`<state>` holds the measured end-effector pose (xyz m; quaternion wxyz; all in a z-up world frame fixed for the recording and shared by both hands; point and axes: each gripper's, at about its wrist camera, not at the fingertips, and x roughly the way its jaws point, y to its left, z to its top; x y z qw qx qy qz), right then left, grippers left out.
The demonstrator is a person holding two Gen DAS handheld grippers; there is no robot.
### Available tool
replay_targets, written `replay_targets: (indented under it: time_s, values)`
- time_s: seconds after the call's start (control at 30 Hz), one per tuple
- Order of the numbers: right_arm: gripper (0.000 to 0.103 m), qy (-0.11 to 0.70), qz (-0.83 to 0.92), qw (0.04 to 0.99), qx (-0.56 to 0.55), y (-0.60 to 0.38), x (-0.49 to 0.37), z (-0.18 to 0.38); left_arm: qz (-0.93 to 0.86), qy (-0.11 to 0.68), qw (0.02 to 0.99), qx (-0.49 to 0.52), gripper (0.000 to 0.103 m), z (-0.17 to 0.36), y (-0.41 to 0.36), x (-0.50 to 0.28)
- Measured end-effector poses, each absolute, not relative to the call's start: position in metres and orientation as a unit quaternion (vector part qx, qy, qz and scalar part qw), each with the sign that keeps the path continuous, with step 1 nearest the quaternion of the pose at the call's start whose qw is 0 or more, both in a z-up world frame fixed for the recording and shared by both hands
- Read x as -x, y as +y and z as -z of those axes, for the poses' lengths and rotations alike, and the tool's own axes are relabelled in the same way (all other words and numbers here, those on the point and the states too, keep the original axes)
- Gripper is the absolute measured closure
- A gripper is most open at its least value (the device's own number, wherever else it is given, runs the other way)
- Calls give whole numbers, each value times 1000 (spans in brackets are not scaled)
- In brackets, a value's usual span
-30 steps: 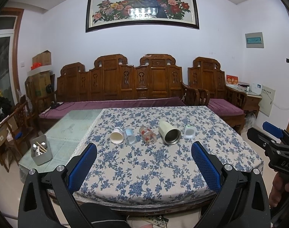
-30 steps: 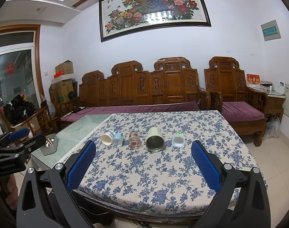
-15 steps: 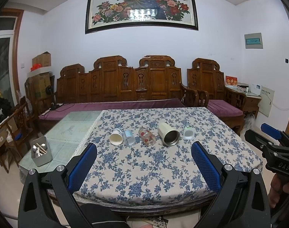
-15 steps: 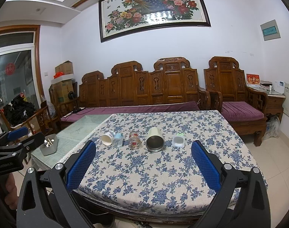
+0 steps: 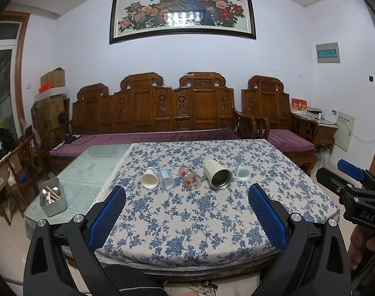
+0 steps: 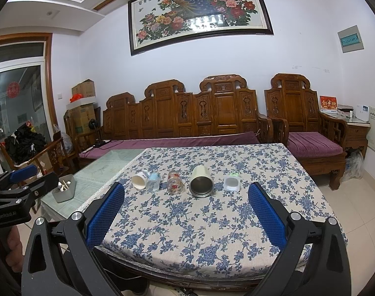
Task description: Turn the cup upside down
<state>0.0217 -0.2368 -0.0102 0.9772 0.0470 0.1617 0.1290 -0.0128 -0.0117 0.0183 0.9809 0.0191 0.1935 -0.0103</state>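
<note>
Left gripper (image 5: 187, 208): I hold it before the near edge of the surface; its blue fingers (image 5: 106, 218) are spread wide and grip nothing. It shows also at the left edge of the right wrist view (image 6: 27, 176).
Right gripper (image 6: 186, 208): I hold it also before the near edge, its fingers (image 6: 267, 215) spread wide with nothing between them. In the left wrist view it appears at the right edge (image 5: 345, 172).
Surface (image 5: 187, 222): a table under a blue flowered cloth; its left part is bare glass.
Cups: five lie on their sides in one row across the middle of the cloth, mouths toward me, all well apart from both grippers.
Paper cup (image 5: 150, 177): white, at the left end of the row, touching the next one.
Clear plastic cup (image 5: 166, 178): it has a light blue label and lies just beside the paper cup.
Glass cup (image 5: 189, 177): with red flower print, in the middle of the row.
Steel cup (image 5: 217, 174): cream outside, metal inside, the biggest one, right of the glass cup.
Small white cup (image 5: 243, 172): at the right end of the row.
Grey box (image 5: 53, 201): it stands on the glass part with utensils inside.
Behind: a carved wooden bench (image 5: 153, 113) with a purple cushion.
</note>
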Motion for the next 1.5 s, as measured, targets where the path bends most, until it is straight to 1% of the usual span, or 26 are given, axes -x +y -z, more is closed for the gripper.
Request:
replay_targets:
  time_s: [0.5,0.73,1.07,1.27,1.5]
  values:
    - [3,164,-129,977,-47,-236,-24,10,13,199,980,-20,7,-16,-16,11]
    - [3,182,-131,973,-48,-236,-43,12,25,228,973,-28,7,-8,-11,-19]
    - [3,224,-139,964,-33,-241,-133,29,37,281,958,-44,7,10,-1,-99]
    - [10,268,-150,951,-21,-238,-205,39,43,315,947,-48,7,28,4,-154]
    - [14,340,-158,927,-9,-226,-300,67,61,354,932,-45,7,52,12,-218]
